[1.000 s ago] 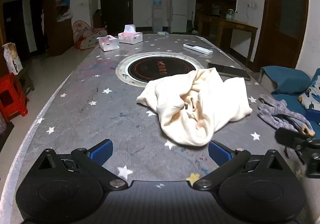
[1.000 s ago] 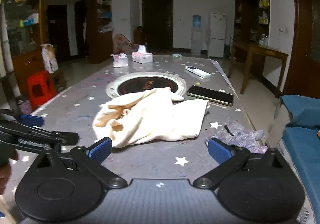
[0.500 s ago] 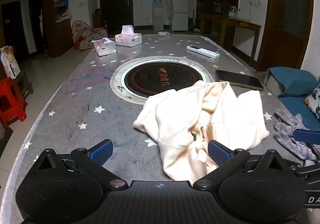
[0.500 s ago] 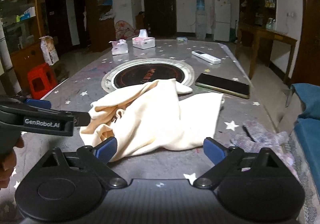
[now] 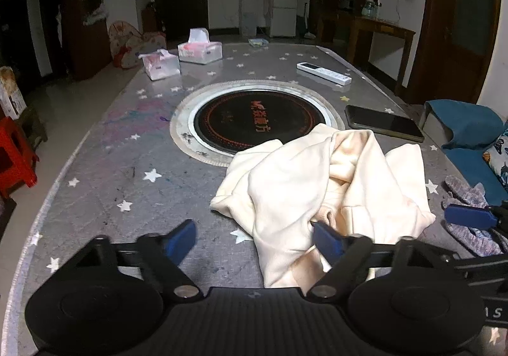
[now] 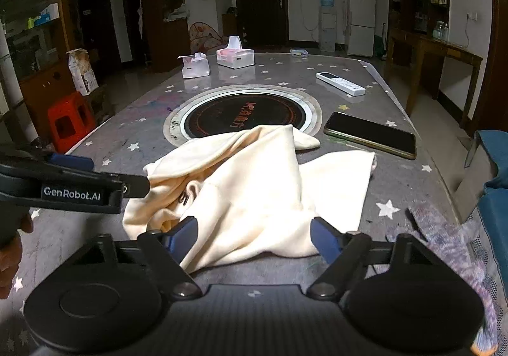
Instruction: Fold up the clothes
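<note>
The cream garment [image 5: 320, 187] lies crumpled on the bench [image 5: 111, 171], near its close edge, partly over the rim of the round cooktop [image 5: 257, 121]. The left gripper [image 5: 254, 237] is closing; cloth lies between its fingers but is not yet pinched. The right gripper [image 6: 254, 235] is closing too, around the near hem, not clamped. A phone [image 6: 370, 135] lies toward the right edge.

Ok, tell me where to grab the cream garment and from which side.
Take the cream garment at its near edge, coming in low from the near side. It lies crumpled, and that edge droops toward both grippers. The right gripper and left gripper are closing with cloth between their fingers, not yet pinched.
</note>
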Motion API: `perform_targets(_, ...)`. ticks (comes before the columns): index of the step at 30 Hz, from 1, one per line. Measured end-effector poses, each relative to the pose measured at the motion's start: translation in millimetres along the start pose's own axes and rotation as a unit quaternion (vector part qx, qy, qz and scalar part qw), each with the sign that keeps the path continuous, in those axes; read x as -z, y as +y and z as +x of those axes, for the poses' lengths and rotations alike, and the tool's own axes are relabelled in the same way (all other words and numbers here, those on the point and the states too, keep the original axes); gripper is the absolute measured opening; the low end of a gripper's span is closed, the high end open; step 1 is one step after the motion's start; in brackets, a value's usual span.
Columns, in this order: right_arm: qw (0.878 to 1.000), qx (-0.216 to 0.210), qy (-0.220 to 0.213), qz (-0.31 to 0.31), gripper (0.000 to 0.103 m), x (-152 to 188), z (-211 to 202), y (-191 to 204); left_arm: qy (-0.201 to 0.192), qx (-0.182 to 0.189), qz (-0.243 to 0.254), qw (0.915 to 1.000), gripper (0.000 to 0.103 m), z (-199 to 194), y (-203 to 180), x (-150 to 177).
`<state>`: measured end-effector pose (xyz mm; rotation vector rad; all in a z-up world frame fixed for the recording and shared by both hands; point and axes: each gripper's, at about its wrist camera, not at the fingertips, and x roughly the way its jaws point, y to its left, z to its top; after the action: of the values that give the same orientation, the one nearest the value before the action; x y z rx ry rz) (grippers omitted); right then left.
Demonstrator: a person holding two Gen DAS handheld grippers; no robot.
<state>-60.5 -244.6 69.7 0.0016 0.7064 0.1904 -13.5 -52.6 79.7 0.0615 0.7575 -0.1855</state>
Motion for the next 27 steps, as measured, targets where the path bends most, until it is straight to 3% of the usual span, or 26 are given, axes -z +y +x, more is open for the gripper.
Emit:
perform_targets(4, 1.0, -0.003, 0.004, 0.013, 0.071, -12, 9, -5, 0.004, 0.011, 0.008, 0.9999, 0.057, 5, 0, -9)
perform_targets(6, 1.0, -0.002, 0.003, 0.019, 0.066, -18, 14, -8, 0.005, 0.018, 0.018, 0.9997, 0.056, 7, -3, -14)
perform_targets(14, 0.999, -0.001, 0.001, 0.038, 0.065, -47, 39, -22, -0.001, 0.043, 0.065, 0.997, 0.056, 17, -18, -33)
perform_targets(17, 0.999, -0.004, 0.006, 0.04, 0.065, -57, 51, -26, 0.001, 0.05, 0.08, 0.9955, 0.061, 24, -23, -38)
perform_targets(20, 0.999, -0.005, 0.011, 0.041, 0.061, -64, 64, -29, 0.016, 0.042, 0.091, 0.9948, 0.062, 42, -26, -42)
perform_targets(24, 0.998, -0.018, 0.03, 0.047, 0.047, -68, 82, -34, 0.041, 0.044, 0.088, 0.9943, 0.062, 62, -24, -44)
perform_targets(27, 0.998, -0.029, 0.046, 0.042, 0.019, -64, 91, -34, 0.051, 0.053, 0.092, 0.993, 0.058, 70, -20, -43)
